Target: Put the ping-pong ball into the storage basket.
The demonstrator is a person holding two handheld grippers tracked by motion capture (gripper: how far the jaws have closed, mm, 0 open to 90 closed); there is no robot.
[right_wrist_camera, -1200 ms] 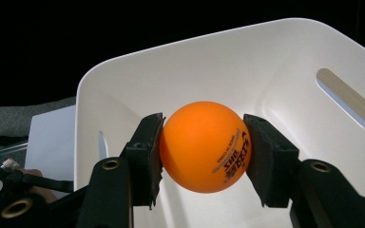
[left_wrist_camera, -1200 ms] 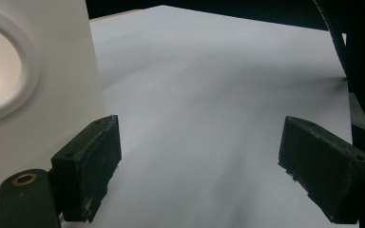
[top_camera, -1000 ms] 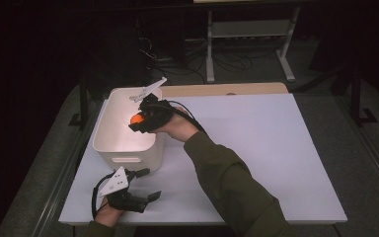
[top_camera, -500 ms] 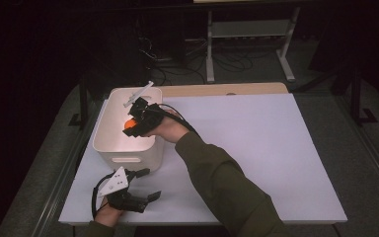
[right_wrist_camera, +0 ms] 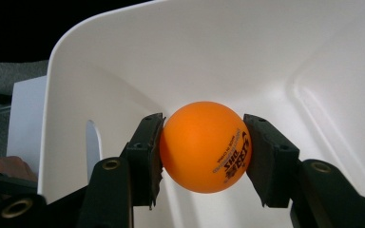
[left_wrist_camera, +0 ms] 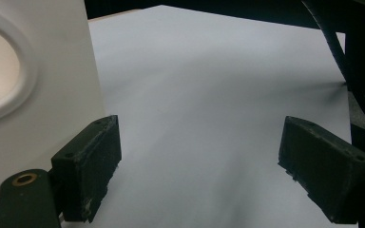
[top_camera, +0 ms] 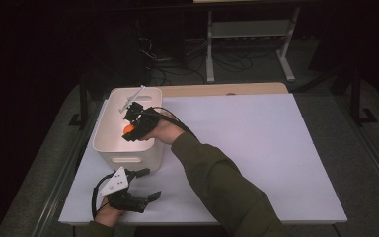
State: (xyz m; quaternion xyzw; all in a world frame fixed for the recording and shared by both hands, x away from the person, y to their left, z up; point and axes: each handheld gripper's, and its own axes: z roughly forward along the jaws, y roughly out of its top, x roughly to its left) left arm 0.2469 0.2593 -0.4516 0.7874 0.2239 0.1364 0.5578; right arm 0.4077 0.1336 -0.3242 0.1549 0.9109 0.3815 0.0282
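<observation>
high: above, looks down on counter (top_camera: 276,148) | gripper views: close, low | shared: white bin (top_camera: 123,157) (right_wrist_camera: 123,61)

**Table surface and items resting on it**

The table (top_camera: 256,148) carries a white top sheet over most of its area; a strip of bare light wood (top_camera: 227,89) is exposed along the far edge, beyond the sheet. A white plastic bin (top_camera: 128,154) stands directly on the sheet at the left side, its far end reaching about to the wood strip. The bin is upright, open at the top, with an oval handle recess in its near wall. The left gripper (top_camera: 137,190) rests low at the sheet just in front of the bin's near wall, close to the table's near edge. To the right of the bin the sheet is plain white and flat.
</observation>
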